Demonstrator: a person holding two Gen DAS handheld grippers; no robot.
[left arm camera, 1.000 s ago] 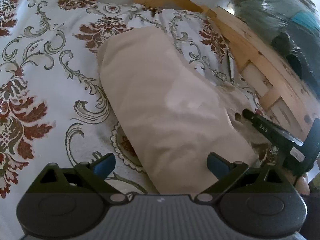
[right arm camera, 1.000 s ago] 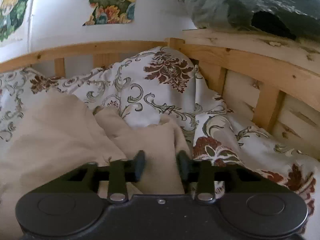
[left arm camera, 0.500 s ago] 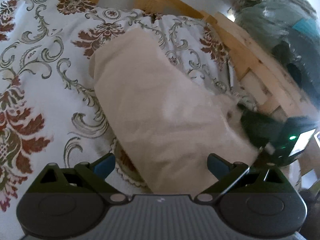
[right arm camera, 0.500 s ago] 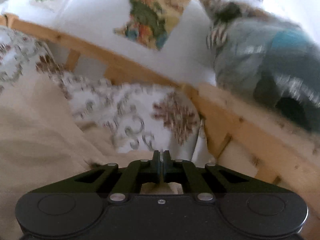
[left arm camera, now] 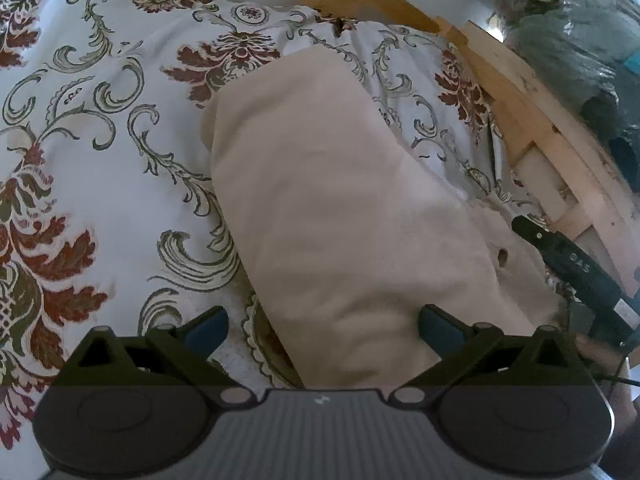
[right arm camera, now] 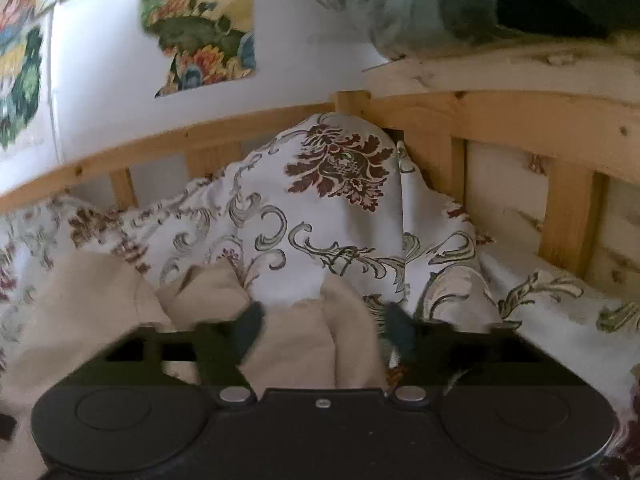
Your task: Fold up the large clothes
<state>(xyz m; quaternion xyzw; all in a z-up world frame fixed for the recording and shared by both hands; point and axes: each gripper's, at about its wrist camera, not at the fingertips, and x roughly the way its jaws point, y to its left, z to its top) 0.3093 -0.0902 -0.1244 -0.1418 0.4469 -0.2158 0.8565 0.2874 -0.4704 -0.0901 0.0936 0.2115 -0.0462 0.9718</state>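
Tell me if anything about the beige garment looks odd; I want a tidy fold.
One thing: the beige garment lies smooth along most of its length, but the end beside the right gripper is bunched into lumpy rolls between its open fingers. A small dark hole or buttonhole shows near that edge.

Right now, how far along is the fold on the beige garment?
Done: the beige garment already lies as one long narrow panel on the floral bedspread.
In hand: nothing gripped. The left tool is open over its near end. The right tool is open around bunched cloth at the bed-frame side.
Left: probably smoothing that bunched part and folding the panel crosswise.
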